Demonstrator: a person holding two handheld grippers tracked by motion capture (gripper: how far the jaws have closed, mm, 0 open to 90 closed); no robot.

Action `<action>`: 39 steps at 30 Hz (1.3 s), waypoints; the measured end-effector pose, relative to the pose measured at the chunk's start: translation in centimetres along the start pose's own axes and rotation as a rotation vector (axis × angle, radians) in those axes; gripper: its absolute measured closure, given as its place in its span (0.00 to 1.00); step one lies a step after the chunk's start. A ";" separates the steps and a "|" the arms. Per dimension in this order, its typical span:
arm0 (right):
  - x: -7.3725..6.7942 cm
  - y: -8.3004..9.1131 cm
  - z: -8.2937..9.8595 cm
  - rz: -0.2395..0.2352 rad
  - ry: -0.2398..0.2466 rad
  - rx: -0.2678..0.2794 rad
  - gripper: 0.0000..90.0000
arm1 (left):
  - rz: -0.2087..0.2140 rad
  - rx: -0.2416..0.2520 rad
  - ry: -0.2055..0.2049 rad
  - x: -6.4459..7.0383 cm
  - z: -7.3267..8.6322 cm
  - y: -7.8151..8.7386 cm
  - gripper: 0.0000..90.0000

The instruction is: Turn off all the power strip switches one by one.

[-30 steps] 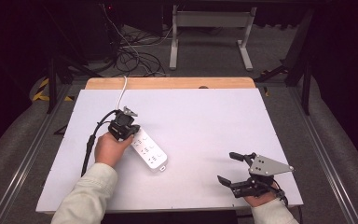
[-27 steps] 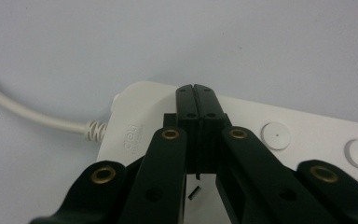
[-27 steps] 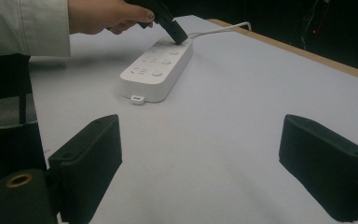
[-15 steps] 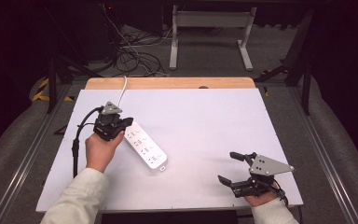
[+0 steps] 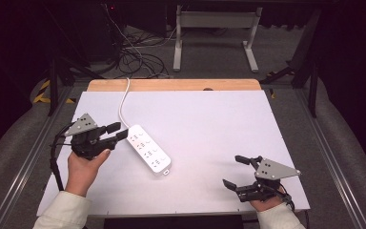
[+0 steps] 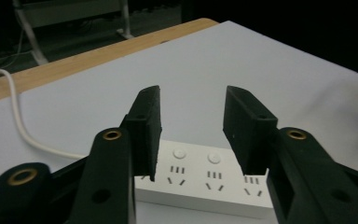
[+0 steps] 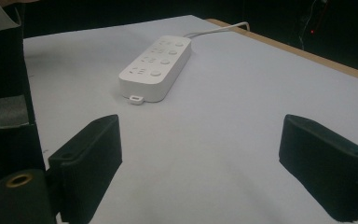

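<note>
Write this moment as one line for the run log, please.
left gripper: open, beside power strip, not touching | right gripper: open, apart, near table front edge | power strip: flat, cord toward far edge

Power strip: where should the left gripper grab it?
Probably across the narrow width of the power strip, near its cord end, coming from its left side. The left gripper sits there, open, and the body is long, flat and slim enough to fit between.

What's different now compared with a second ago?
The left hand-held gripper has drawn back leftward off the white plastic power strip and turned, jaws open beside the strip's cord end. The strip and the right hand-held gripper stayed put.
</note>
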State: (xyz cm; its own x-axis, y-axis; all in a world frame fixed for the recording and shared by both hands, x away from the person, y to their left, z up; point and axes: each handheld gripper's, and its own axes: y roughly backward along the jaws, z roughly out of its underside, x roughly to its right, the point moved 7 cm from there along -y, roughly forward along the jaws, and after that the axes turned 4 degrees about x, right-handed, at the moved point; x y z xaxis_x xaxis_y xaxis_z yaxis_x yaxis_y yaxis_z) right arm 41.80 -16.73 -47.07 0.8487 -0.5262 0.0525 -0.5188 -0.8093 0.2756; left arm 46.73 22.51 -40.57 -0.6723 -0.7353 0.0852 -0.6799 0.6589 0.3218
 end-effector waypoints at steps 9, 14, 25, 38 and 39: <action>0.0 0.0 0.0 0.001 -0.001 -0.001 0.15 | 0.011 0.064 -0.001 0.5 1.6 2.8 0.37; 0.0 0.0 0.1 0.000 -0.002 -0.002 0.15 | 0.007 0.067 -0.019 0.5 3.2 3.8 0.30; -0.1 -0.1 0.1 -0.002 -0.005 -0.006 0.15 | 0.018 0.034 -0.118 1.8 6.9 4.5 0.25; 0.0 0.0 0.2 -0.002 -0.003 -0.012 0.15 | -0.037 -0.054 -0.066 0.9 10.9 4.3 0.27; 0.0 0.0 0.2 -0.002 -0.004 -0.012 0.15 | -0.029 -0.049 -0.044 1.0 11.0 4.3 0.28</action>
State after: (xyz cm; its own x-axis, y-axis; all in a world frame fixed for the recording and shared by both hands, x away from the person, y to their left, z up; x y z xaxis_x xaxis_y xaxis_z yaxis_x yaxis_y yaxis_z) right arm 41.79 -16.75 -47.31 0.8494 -0.5254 0.0484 -0.5157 -0.8073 0.2869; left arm 39.95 26.39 -49.43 -0.6652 -0.7459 0.0340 -0.6852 0.6280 0.3691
